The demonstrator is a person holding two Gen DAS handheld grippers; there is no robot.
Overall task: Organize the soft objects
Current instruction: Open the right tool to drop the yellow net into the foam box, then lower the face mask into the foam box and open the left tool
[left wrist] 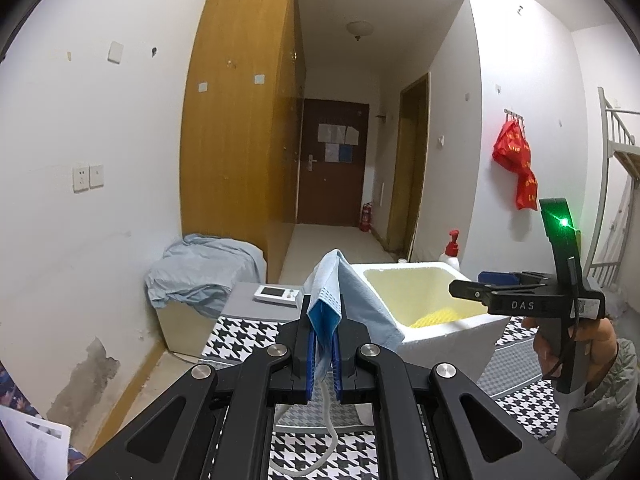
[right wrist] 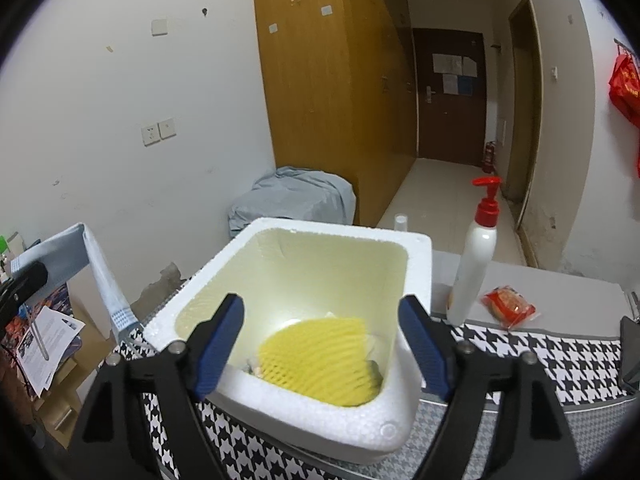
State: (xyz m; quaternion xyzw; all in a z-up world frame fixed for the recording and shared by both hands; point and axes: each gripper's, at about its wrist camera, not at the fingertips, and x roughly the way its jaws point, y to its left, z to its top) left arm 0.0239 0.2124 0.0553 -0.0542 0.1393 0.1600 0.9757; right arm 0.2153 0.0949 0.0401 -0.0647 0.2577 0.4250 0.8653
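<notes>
Clamped between the blue pads of my left hand-held gripper (left wrist: 323, 350) is a light-blue face mask (left wrist: 326, 300), pleated and thin, its white ear loop dangling in a soft curve below the jaws. From the right wrist view the mask (right wrist: 100, 268) hangs folded over, well left of the box. My left hand-held gripper points slightly downward, level with the box's top. My right hand-held gripper (right wrist: 320, 344) stands wide apart with nothing between its pads, tilted down over the white foam box (right wrist: 280, 408), whose near wall lies between the fingers. That box is square, thick-walled and grainy, with a yellowish lining; a ribbed yellow foam net (right wrist: 320, 360) lies on its floor. It sits on the houndstooth-patterned tabletop (right wrist: 560, 368). Right of the box stands a smooth white pump bottle (right wrist: 474, 252) with a red top, and beyond it a small red packet (right wrist: 508, 306), leaving bare tabletop at that side.
</notes>
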